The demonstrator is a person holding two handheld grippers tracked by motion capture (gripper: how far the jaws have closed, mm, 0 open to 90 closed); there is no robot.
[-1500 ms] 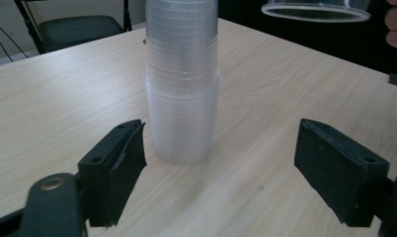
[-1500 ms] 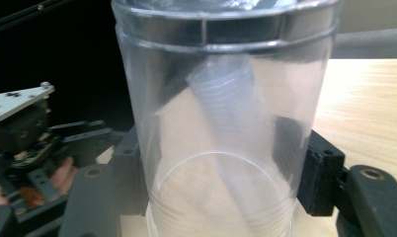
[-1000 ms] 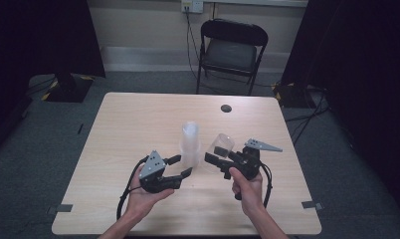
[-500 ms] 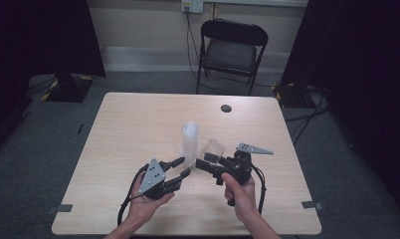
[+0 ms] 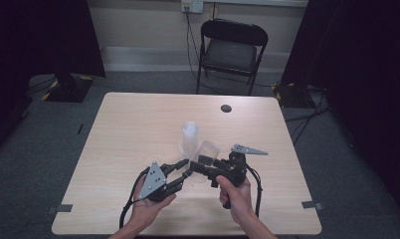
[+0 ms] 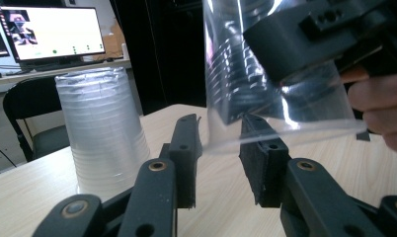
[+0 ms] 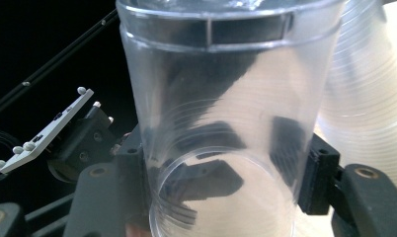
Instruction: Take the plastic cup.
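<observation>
Between the jaws of the right gripper [image 5: 200, 164] sits a clear plastic cup [image 5: 207, 149], clamped by its sides and lifted off the table [image 5: 138, 124], near its front edge. The left gripper [image 5: 184, 169] has just been closing its jaws around the rim of this same cup [image 6: 285, 133]; the rim is between the pads, but I cannot say surely that they press it already. Compared with a second ago, the grippers stand closer together. Probably a two-handed hold is coming. Just behind stands the stack of cups [image 5: 190, 139], upside down.
</observation>
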